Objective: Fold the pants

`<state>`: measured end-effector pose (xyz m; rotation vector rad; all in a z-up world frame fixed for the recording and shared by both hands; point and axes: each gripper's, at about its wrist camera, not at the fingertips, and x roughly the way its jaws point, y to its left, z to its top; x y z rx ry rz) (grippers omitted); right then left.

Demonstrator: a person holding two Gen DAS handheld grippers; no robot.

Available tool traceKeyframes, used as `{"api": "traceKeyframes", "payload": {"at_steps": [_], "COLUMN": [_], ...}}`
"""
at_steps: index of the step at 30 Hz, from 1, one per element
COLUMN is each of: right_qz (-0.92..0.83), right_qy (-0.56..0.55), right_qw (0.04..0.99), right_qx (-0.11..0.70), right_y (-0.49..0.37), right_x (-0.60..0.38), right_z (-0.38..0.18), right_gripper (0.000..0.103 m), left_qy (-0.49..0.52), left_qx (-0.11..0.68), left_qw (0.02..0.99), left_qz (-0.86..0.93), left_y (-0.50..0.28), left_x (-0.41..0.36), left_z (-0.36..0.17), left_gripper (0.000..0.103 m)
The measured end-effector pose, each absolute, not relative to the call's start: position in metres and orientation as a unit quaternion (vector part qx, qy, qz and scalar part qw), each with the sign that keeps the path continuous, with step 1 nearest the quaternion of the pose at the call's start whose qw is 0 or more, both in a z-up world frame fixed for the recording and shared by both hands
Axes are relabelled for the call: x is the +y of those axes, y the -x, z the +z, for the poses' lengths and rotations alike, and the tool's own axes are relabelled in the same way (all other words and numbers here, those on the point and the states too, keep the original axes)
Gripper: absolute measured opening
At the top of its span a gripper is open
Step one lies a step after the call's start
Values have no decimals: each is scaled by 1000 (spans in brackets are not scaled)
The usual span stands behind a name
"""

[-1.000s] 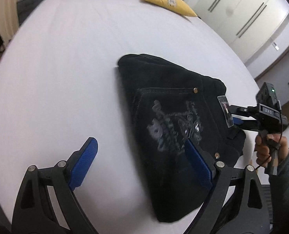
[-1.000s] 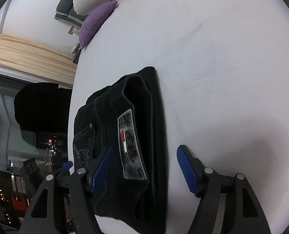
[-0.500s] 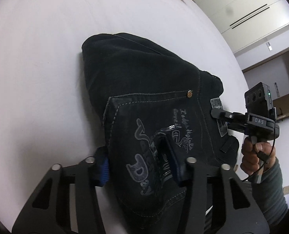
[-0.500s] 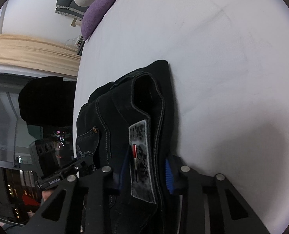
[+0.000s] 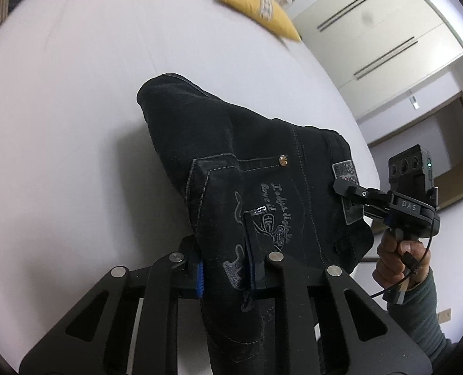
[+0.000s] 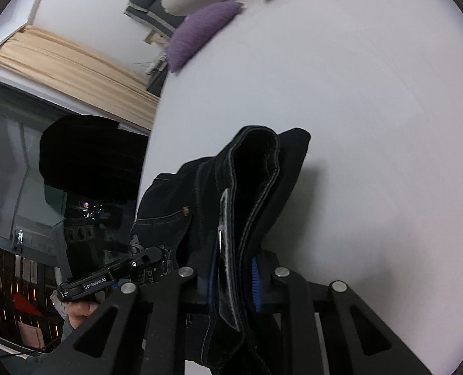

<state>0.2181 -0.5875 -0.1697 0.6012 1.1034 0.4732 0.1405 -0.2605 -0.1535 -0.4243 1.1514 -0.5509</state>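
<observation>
The folded black pants [image 5: 250, 156] lie on the white bed, near side raised off the sheet. My left gripper [image 5: 225, 273] is shut on the pocket side with the grey embroidery. My right gripper [image 6: 234, 281] is shut on the waistband [image 6: 256, 187] by the grey label [image 6: 226, 250]. In the left wrist view the right gripper [image 5: 353, 192] pinches the label edge at right. In the right wrist view the left gripper [image 6: 137, 265] shows at lower left on the pants [image 6: 206, 193].
White bed [image 5: 59, 125] extends far and left. A yellow pillow [image 5: 256, 12] and a purple pillow [image 6: 200, 34] lie at the head. White wardrobe doors [image 5: 381, 31] stand at right; beige curtain [image 6: 75, 72] and dark window at left.
Both grippers went from open above the pants to shut on them, then lifted the near side of the folded pants up off the bed.
</observation>
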Motion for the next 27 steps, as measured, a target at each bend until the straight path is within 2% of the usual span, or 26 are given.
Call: {"api": "traceKeyframes", "payload": {"at_steps": [6,13,16,17,21,23,25,26,27], "right_qz": [235,219,217,218,217,194,170,156,147], "right_qy": [-270,-268,-297,-306,-332,-329,-318,-298,-278], "right_qw": [781,765,753,751,753,772,792,809,825], "right_qx": [511,543,545,544,525,508,493,482,469], "right_y": [-287,-346,-345,-340,-320,-303,-284,-271,-258], "right_x": [-553,-533,-545,-551,-572,-582,-592,-594,-594], "right_z": [-167,-212,-238,-244,-246,-235,-221,-209,-197], "right_gripper": [20,20,23,33,47,55,56,56,56], "left_qy": [176,183,189,194,188,168,137,113,93], "left_qx": [517,540,543,537,524,509,474,452,429], "left_qw": [808,798,796,800,813,832,862,880,894], "left_qz": [-222,-196,-186,-185,-170,-142,-114,-97,-86], "left_y": [-185,-234,-237,-236,-227,-213,-193,-181,-173], "left_x": [-230,-201,-199,-196,-182,-176,-170,-169,-171], "left_z": [-142,-186,-206,-210,-209,-191,-168,-151,-136], "left_gripper": [17,20,40,46,59,59,59,65,74]}}
